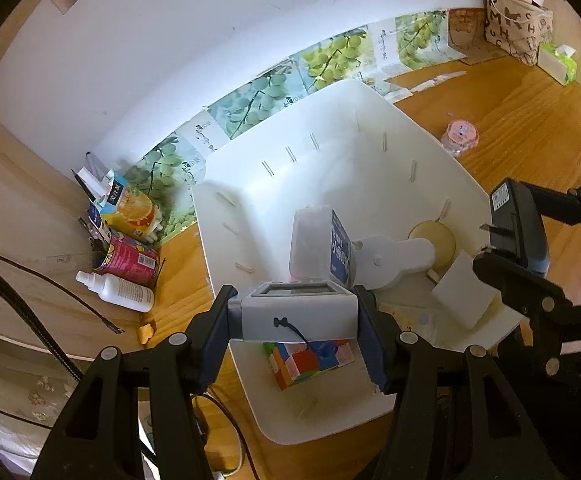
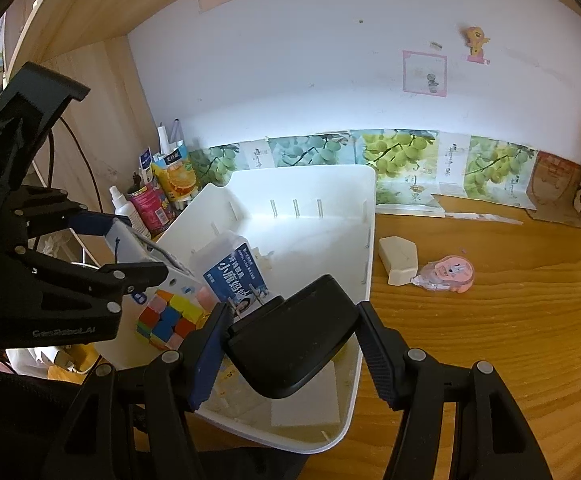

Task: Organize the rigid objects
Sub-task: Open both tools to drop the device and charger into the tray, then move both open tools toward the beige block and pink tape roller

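My left gripper (image 1: 295,300) is shut on a white and grey device (image 1: 296,316) with a small screen and a black strap. It holds the device over the near end of the white bin (image 1: 310,168), just above a colourful puzzle cube (image 1: 302,364). Inside the bin also lie a clear box with a blue label (image 1: 322,240), a white handled object (image 1: 394,260) and a white block (image 1: 462,296). My right gripper (image 2: 290,316) is shut on a black plug adapter (image 2: 294,344), held over the bin's (image 2: 310,188) near right corner. The cube (image 2: 166,316) lies to its left.
A pink tape dispenser (image 2: 448,274) and a cream block (image 2: 398,260) lie on the wooden desk right of the bin. A spray bottle (image 1: 118,288), a red can (image 1: 130,260) and a juice carton (image 1: 134,208) crowd the left corner. A tissue box (image 1: 558,62) stands far right.
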`<state>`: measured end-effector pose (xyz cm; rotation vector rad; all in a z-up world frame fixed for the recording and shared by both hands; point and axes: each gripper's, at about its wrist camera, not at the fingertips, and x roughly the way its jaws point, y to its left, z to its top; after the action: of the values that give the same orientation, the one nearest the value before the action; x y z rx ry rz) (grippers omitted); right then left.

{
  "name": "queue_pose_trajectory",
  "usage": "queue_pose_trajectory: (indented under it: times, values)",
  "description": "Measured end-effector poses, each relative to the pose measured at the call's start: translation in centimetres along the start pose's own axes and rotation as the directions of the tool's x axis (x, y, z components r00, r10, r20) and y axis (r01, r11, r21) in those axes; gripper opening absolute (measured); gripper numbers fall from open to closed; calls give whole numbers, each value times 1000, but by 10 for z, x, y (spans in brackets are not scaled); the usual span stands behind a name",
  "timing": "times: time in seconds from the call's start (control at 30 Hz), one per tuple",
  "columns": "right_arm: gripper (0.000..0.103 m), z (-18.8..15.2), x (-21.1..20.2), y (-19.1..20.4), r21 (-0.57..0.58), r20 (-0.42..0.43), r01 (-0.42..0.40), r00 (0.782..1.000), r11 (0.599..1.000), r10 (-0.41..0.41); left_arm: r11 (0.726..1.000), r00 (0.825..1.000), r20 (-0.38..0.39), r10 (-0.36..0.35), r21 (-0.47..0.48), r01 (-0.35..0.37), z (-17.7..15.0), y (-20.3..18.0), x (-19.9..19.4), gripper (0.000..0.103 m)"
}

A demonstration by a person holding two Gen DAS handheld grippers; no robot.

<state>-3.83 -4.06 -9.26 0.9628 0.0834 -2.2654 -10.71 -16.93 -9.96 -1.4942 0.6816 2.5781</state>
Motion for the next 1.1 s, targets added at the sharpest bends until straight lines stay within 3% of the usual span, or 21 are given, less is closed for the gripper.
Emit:
queue_pose_trajectory:
  times: [0.17, 0.23, 0.8, 1.1]
  values:
    - [73, 0, -3, 0, 0, 23, 0, 1000, 1000, 0, 999, 997, 52, 54, -7, -54, 1, -2, -9, 67]
    - [77, 2, -5, 0, -3, 34, 1, 999, 1000, -1, 998, 995, 77, 64, -20, -63, 3, 0, -15, 78]
    - [81, -1, -38, 3, -85, 89, -14, 996, 996, 21, 991, 990, 138, 32, -135, -13, -2, -11, -46, 79]
    - [81, -16, -50, -14, -104, 49, -24, 998, 994, 29, 978, 995, 97, -7, -205, 27, -5, -35, -45, 79]
